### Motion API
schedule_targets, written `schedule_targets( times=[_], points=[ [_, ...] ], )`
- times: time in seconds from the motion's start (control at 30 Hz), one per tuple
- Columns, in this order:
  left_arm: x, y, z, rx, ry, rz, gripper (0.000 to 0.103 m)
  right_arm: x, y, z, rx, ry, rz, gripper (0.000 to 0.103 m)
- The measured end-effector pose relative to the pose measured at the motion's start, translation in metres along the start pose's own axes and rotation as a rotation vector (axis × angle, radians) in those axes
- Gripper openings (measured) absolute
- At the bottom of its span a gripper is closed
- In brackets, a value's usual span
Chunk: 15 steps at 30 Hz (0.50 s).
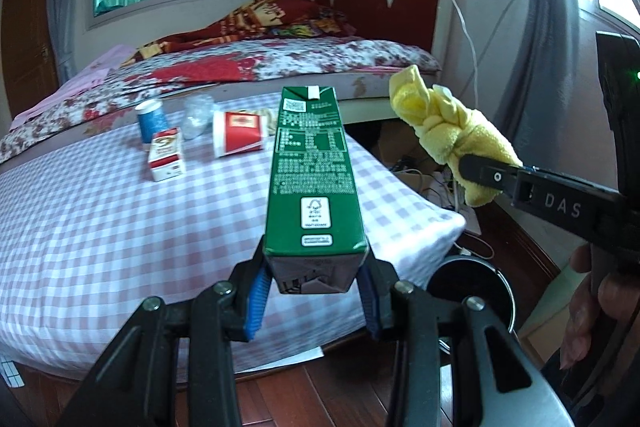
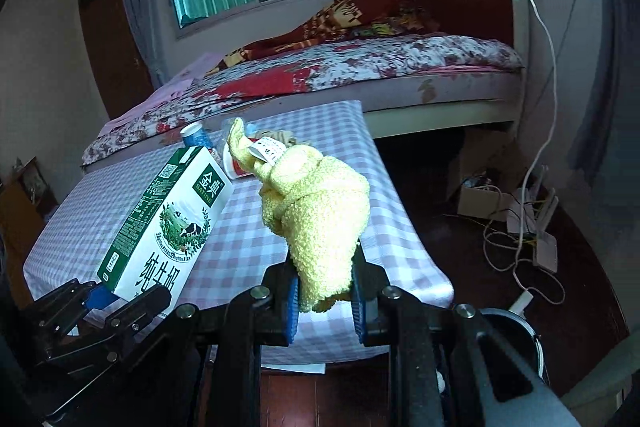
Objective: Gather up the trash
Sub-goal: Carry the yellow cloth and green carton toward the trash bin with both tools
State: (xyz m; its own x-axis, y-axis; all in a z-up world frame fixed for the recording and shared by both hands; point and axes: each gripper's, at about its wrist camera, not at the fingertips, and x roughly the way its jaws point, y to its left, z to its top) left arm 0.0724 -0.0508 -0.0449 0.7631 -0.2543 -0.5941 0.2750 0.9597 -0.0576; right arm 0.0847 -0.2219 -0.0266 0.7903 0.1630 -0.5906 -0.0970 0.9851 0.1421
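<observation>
Two grippers are holding trash above the checked table (image 1: 100, 211): the left gripper (image 1: 314, 293) is clamping the base of a green-and-white milk carton (image 1: 312, 171) marked "SATINE" at frame centre. The right gripper (image 2: 325, 301), lettered "DAS", is pinching a knotted yellow cloth (image 2: 320, 223), both fingers angling downward.

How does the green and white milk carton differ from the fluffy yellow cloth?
The green and white milk carton is a stiff printed box; the fluffy yellow cloth is soft and bunched. The left gripper clamps the carton, the right gripper the cloth. Both are held above the checked tablecloth.
</observation>
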Motion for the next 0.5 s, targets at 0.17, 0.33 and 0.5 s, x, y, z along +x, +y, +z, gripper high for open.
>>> schedule_targets(
  times=[0.17,0.33,0.5],
  points=[
    [0.002,-0.021,0.000,0.032,0.003,-0.038,0.040,-0.011,-0.018,-0.003,0.025,-0.009,-0.031,0.022],
    [0.005,-0.043,-0.002,0.062,0.015,-0.083,0.040,-0.024,-0.038,-0.011,0.051,-0.009,-0.064,0.022],
    [0.009,-0.063,-0.004,0.088,0.023,-0.115,0.040,-0.035,-0.061,-0.021,0.075,-0.004,-0.101,0.022]
  ],
)
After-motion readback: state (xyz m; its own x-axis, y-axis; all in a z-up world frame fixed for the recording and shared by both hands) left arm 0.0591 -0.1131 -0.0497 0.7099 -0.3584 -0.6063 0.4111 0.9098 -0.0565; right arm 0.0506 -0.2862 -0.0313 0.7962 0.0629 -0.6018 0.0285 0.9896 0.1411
